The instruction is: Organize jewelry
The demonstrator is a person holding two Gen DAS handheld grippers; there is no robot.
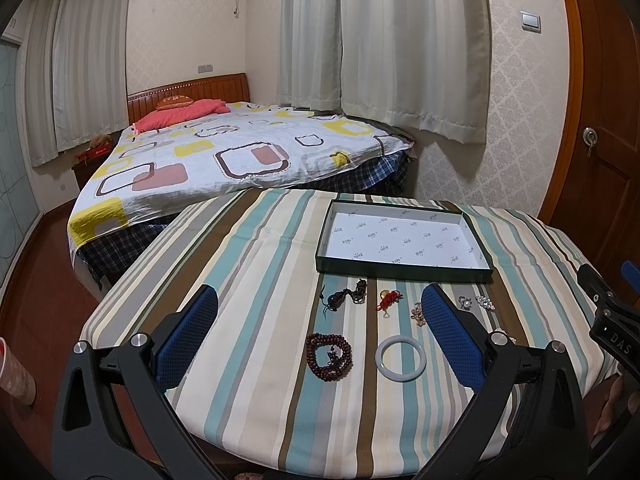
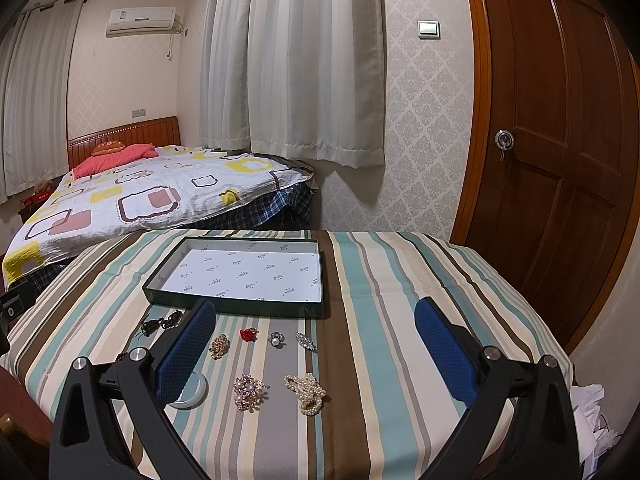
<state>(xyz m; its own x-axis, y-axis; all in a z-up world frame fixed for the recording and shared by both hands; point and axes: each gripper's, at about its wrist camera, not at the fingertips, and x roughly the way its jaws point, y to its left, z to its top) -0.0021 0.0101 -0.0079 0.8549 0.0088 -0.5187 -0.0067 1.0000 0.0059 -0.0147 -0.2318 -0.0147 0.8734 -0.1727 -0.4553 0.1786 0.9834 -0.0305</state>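
A shallow dark green tray with a white lining (image 1: 404, 270) (image 2: 236, 305) lies empty on the striped tablecloth. In front of it lie loose jewelry pieces: a dark red bead bracelet (image 1: 329, 356), a white jade bangle (image 1: 401, 359) (image 2: 196, 394), a dark pendant (image 1: 345, 295), a red knot charm (image 1: 389, 300) (image 2: 248, 334), a gold brooch (image 2: 219, 346), a ring (image 2: 276, 339), a pink pearl brooch (image 2: 249, 392) and a pearl string (image 2: 307, 393). My left gripper (image 1: 320, 334) is open above the bracelet and bangle. My right gripper (image 2: 316, 344) is open above the brooches and pearls.
The round table (image 1: 248, 264) stands beside a bed (image 1: 224, 152) at the back left. A wooden door (image 2: 560, 140) is at the right. A red-and-white cup (image 1: 12, 372) stands low at the left. The right gripper's body shows at the left wrist view's right edge (image 1: 612, 328).
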